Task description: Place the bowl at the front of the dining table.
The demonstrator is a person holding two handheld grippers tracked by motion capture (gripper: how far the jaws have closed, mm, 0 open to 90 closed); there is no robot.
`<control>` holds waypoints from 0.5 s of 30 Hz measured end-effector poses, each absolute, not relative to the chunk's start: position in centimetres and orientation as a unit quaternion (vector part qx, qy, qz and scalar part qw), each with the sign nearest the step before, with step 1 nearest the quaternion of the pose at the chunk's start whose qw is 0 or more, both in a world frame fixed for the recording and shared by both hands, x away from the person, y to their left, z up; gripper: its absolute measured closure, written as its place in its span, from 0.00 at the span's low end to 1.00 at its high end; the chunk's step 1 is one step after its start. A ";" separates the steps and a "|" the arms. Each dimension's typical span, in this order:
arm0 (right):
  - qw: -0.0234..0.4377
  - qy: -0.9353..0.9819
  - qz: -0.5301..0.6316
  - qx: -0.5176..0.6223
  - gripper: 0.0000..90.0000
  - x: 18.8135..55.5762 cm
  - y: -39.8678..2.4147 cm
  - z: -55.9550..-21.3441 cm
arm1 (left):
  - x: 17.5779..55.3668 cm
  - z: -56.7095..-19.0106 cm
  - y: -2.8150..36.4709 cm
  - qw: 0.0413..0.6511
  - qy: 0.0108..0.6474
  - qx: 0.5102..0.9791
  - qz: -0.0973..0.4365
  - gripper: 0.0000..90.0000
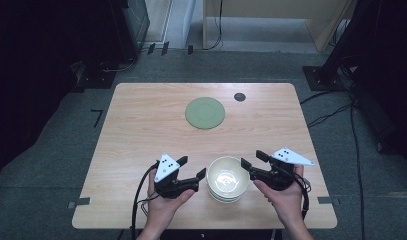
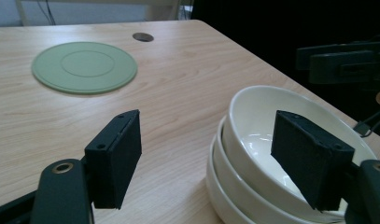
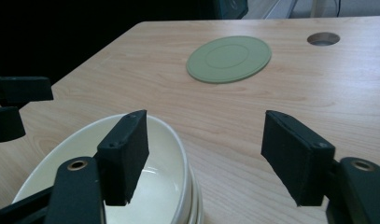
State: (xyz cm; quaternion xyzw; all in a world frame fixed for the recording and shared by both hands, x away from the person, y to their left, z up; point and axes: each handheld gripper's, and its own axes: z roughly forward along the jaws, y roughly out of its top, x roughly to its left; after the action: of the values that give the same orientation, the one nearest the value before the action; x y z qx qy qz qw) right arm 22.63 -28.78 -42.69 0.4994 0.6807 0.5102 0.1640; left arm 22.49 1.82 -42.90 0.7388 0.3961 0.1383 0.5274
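Near the front edge of the wooden table, a stack of cream bowls sits between the two grippers. The left gripper and the right gripper flank it, both with jaws spread and nothing clamped between the pads. Each straddles the top bowl's rim, one pad over the inside and one outside, not yet pressing.

To lift the top bowl cleanly, each gripper probably wants to bite only the uppermost rim, at opposite sides, and close evenly so the bowl rises level and the lower bowls stay put. The green round mat farther back looks like a likely landing spot, well apart from the stack.

How many bowls are stacked is hard to tell; about three rims show in the left gripper view. The stack's base is cut off in both gripper views, and whether any pad brushes the rim cannot be made out.
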 end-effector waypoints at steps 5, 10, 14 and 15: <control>0.149 0.690 0.502 0.500 0.46 22.8 -28.1 -43.6 | 22.4 -43.4 0.0 0.511 0.389 0.755 0.134 0.33; 0.152 0.695 0.496 0.497 0.55 22.6 -27.7 -44.1 | 22.4 -44.0 -1.3 0.501 0.387 0.763 0.133 0.44; 0.167 0.696 0.496 0.492 0.62 22.4 -27.5 -44.3 | 22.6 -44.4 -2.0 0.485 0.392 0.770 0.138 0.54; 0.167 0.696 0.496 0.492 0.62 22.4 -27.5 -44.3 | 22.7 -44.5 -2.1 0.481 0.394 0.771 0.138 0.54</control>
State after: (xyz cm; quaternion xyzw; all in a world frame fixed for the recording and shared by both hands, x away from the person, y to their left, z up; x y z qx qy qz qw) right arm 22.36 -27.50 -44.29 0.4918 0.6957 0.4961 0.1672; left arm 22.66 -2.11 -44.52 0.7709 0.3935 0.1381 0.4814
